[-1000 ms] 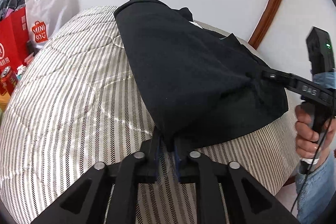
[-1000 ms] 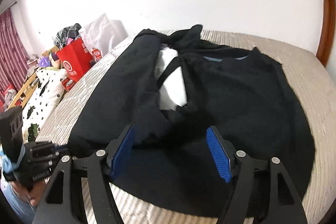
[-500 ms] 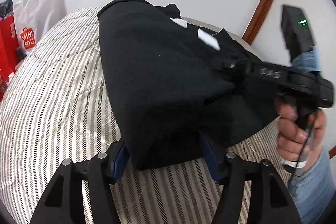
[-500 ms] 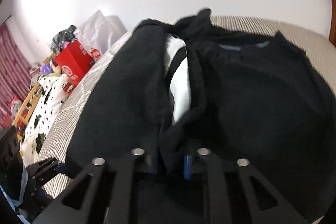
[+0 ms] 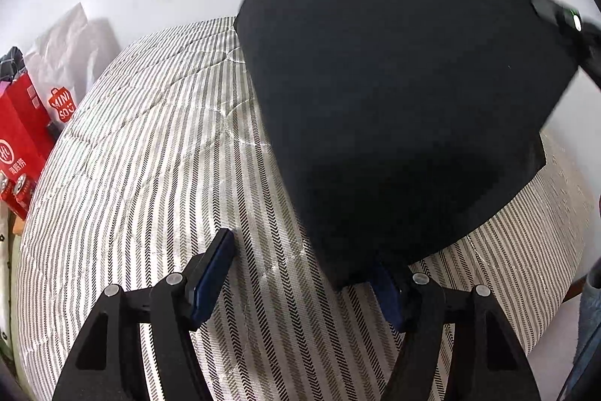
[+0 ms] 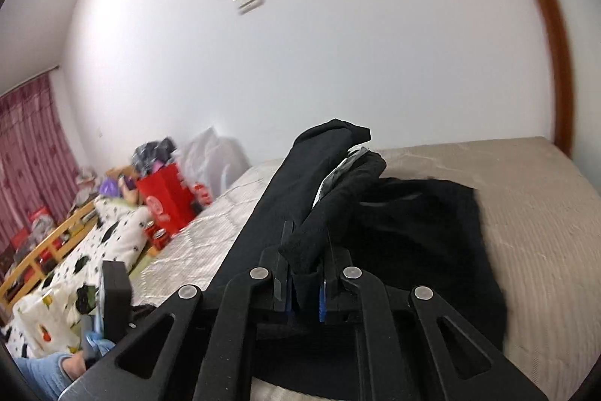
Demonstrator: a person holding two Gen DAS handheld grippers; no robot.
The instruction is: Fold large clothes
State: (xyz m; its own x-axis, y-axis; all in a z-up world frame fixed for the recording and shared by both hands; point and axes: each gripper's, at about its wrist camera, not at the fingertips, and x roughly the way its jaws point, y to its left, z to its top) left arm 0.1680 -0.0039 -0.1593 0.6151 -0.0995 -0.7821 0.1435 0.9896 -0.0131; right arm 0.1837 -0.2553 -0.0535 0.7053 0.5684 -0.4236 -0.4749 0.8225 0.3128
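The left gripper (image 5: 304,273) points steeply down at the striped bed cover (image 5: 150,156), its jaws spread and opening. The left blue pad (image 5: 212,275) stands bare over the stripes. The lower corner of the black garment (image 5: 394,108) hangs just in front of the right pad (image 5: 387,292) and covers its tip; whether cloth and pad touch cannot be told, but the garment is not pinched here.

The right gripper (image 6: 305,282) points only slightly below level, toward the white wall (image 6: 338,44). Its jaws are nearly together and closing, clamped on a thick fold of the black garment (image 6: 300,250) that bulges up between the blue pads. From that pinch the cloth runs ahead as a raised, rolled ridge with a strip of pale lining showing, while the rest lies spread on the bed to the right of the fingers. In the left wrist view the garment rises as a broad dark sheet ahead and to the right of the left fingers, and the other tool shows at its upper right edge with a small green light.

Far left of both grippers, beside the bed, stands a red shopping bag (image 5: 22,123) with dark cloth bunched in its top. A white plastic bag (image 5: 71,55) sits behind it, and drink cans (image 5: 17,188) stand at its foot. A sleeve in light blue (image 6: 45,371) shows at the lower left of the right wrist view.
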